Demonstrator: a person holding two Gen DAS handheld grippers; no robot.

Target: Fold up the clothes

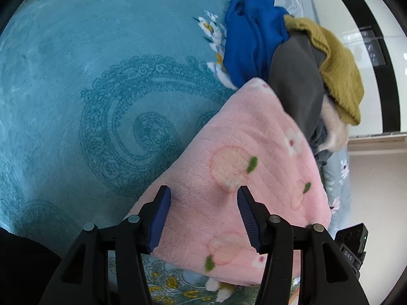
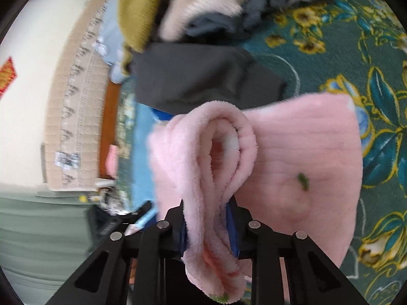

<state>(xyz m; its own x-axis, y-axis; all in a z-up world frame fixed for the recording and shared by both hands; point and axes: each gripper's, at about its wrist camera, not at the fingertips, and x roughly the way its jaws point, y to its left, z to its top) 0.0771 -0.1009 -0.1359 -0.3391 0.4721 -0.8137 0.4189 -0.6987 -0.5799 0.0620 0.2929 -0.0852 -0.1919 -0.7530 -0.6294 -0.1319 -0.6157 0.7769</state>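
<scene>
Fleece (image 1: 244,178), pink with a peach print, lies doubled on the teal bed cover (image 1: 76,89), 1 bunched edge pinched in the right gripper (image 2: 208,226). The left gripper (image 1: 203,198) hangs over the fleece, jaws spread, gripping nothing. A fold looks under way; next, that edge wants carrying across and laying flat. Just beyond the fleece, a heap of blue, grey and mustard clothes (image 1: 292,58) crowds the room.

The folded fleece garment (image 1: 244,178) lies on the bedspread (image 1: 76,89), the clothes pile (image 1: 292,58) just behind it, touching
</scene>
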